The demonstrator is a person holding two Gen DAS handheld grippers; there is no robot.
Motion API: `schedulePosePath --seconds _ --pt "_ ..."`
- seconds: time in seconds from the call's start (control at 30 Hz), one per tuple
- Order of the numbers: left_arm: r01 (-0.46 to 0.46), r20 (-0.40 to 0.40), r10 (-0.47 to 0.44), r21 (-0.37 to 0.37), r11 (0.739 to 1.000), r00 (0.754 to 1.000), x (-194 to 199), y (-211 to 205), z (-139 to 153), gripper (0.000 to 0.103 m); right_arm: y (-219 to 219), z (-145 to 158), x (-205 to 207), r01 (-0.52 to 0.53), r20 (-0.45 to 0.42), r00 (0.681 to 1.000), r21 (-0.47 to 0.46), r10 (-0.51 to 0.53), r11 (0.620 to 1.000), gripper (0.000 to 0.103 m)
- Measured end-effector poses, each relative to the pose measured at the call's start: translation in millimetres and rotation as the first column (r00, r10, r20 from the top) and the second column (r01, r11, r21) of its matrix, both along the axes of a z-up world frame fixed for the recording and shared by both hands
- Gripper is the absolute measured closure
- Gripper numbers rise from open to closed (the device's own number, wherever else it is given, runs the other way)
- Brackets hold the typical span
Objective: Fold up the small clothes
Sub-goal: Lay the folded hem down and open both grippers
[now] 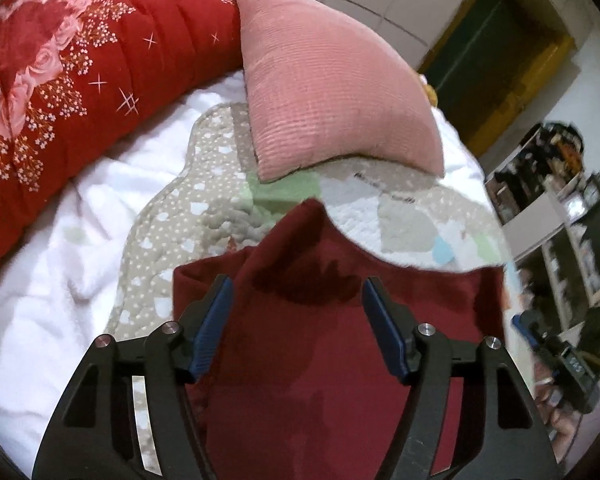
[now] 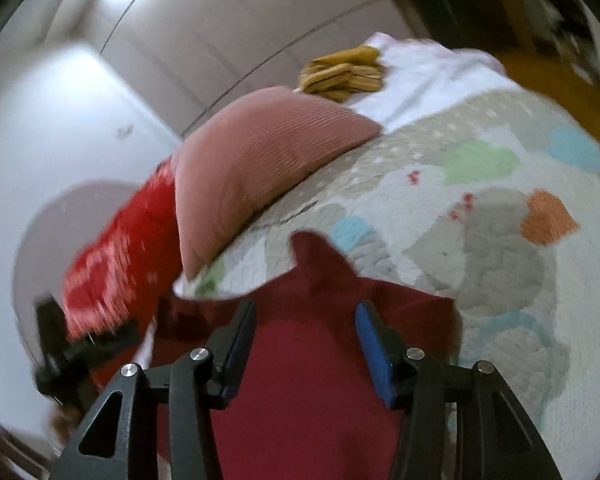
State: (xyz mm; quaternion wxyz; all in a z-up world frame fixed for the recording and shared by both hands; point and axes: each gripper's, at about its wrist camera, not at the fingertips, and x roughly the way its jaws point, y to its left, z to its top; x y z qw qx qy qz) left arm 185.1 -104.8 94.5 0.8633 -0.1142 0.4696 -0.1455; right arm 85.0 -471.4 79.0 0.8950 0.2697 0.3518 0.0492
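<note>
A dark red small garment [image 1: 320,340] lies on a patterned quilt [image 1: 204,208], one pointed corner toward the pink pillow. My left gripper [image 1: 296,292] is open, its blue-padded fingers [image 1: 216,312] spread just over the garment. In the right wrist view the same garment [image 2: 308,360] lies under my right gripper [image 2: 306,316], which is open with the cloth showing between its fingers [image 2: 370,340]. Whether either gripper touches the cloth is unclear. The right gripper also shows at the right edge of the left wrist view [image 1: 556,364], and the left gripper shows at the left in the right wrist view [image 2: 72,344].
A pink ribbed pillow [image 1: 332,80] lies on the quilt's far end. A red floral comforter [image 1: 80,80] runs along the left over a white blanket [image 1: 40,280]. A yellow folded cloth [image 2: 344,70] lies behind the pillow. Shelves [image 1: 560,200] stand beyond the bed's right edge.
</note>
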Motion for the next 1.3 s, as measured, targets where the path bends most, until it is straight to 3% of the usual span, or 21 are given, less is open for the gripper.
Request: schedulePosePath --seconds 0.17,0.27,0.4,0.5,0.6,0.7,0.87,0.97,1.13,1.23,1.3 --pt "-0.035 -0.022 0.037 0.099 0.994 0.999 10.5 -5.9 -23.7 0.036 38.3 -6.3 11.5 -0.131 0.002 0.991 -0.157 0.133 0.979 0.063" --pt "-0.085 -0.056 0.092 0.109 0.990 0.994 23.5 -2.4 -40.2 0.036 31.2 -17.8 23.2 -0.056 -0.036 0.998 -0.242 0.049 0.969 0.063" --pt "-0.135 -0.109 0.146 0.106 0.985 0.983 40.5 4.9 -64.6 0.036 -16.0 -38.5 36.0 0.123 -0.062 0.989 -0.178 -0.136 0.976 0.063" --pt "-0.155 -0.111 0.168 0.117 0.981 0.979 47.4 4.5 -75.0 0.036 -34.6 -66.9 50.8 0.127 -0.157 0.978 -0.075 -0.137 0.989 0.063" --pt "-0.150 -0.097 0.163 0.130 0.980 0.982 44.9 2.4 -73.7 0.036 -25.2 -60.9 50.7 0.115 -0.139 0.981 -0.154 -0.137 0.981 0.063" --pt "-0.127 -0.075 0.137 0.121 0.985 0.988 30.1 5.5 -61.0 0.036 -14.5 -44.8 37.3 0.111 -0.111 0.984 -0.211 -0.137 0.971 0.063" --pt "-0.062 -0.026 0.065 0.126 0.990 0.998 -21.5 20.6 -37.1 0.036 5.7 -27.2 -11.5 0.042 -0.094 0.993 -0.229 -0.065 0.973 0.062" --pt "-0.033 -0.012 0.034 0.092 0.995 0.999 -57.5 34.4 -33.4 0.036 17.0 -25.6 -34.6 0.005 -0.092 0.995 -0.250 -0.029 0.968 0.062" --pt "-0.022 -0.023 0.023 0.059 0.998 0.999 -106.1 45.0 -48.2 0.036 24.9 -33.2 -57.1 -0.001 -0.094 0.995 -0.289 -0.027 0.957 0.062" --pt "-0.003 -0.082 0.009 0.076 0.997 0.997 -118.2 41.2 -71.6 0.036 25.8 -51.9 -46.9 -0.017 -0.165 0.986 -0.274 -0.030 0.962 0.061" --pt "-0.026 -0.105 0.034 0.075 0.997 0.994 -123.2 44.4 -84.0 0.036 33.2 -55.9 -41.7 -0.029 -0.196 0.980 -0.322 -0.037 0.946 0.061"
